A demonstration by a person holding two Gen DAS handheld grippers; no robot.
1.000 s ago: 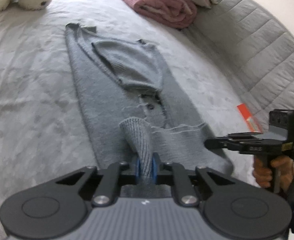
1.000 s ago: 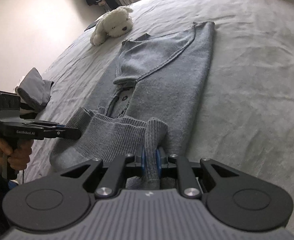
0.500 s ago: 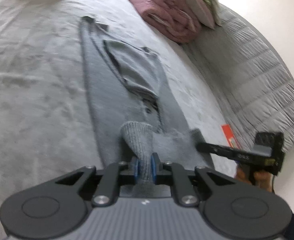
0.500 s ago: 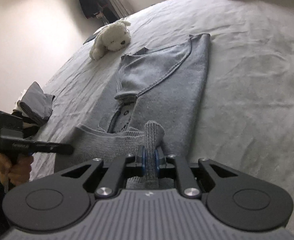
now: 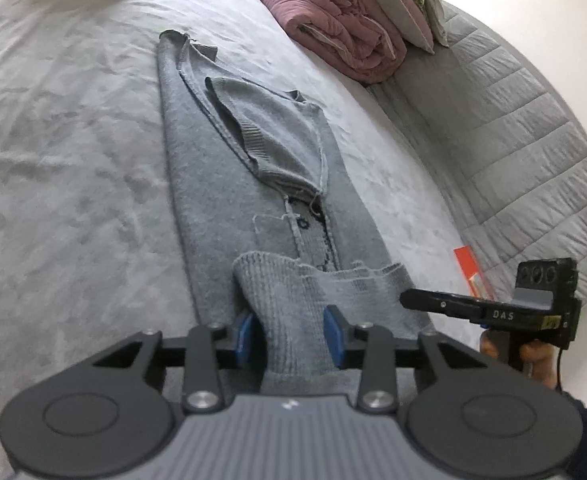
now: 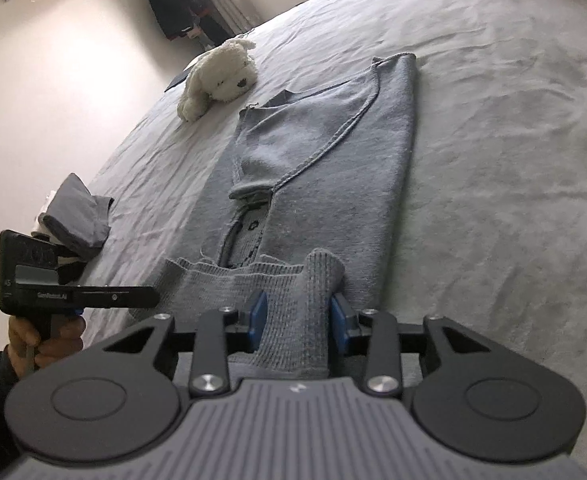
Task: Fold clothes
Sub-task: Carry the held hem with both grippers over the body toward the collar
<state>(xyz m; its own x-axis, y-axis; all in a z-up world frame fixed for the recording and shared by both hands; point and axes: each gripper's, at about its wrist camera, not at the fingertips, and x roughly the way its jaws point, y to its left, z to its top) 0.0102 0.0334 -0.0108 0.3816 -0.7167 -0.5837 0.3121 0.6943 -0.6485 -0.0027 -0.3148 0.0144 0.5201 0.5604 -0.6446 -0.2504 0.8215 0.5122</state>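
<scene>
A: What takes up most of the view?

B: A grey bed cover [image 5: 73, 128], and on it a grey knitted cardigan [image 5: 221, 184] spread lengthwise, its sleeves folded in over the body.

A: What else lies on the bed?

B: A rolled pink quilt [image 5: 333, 28] by the padded headboard [image 5: 513, 120], a white plush dog [image 6: 217, 78] beyond the collar end, and a small folded dark cloth [image 6: 77, 216] off to one side.

A: Where is the cardigan relative to the fingers?

B: Its ribbed hem [image 6: 229, 280] is bunched up at the near end. One fold of it stands between the left gripper [image 5: 289, 334] fingers, another between those of the right gripper [image 6: 298, 318].

A: Are they clamped?

B: No. Both pairs of blue pads stand apart, with the rib loose between them.
</scene>
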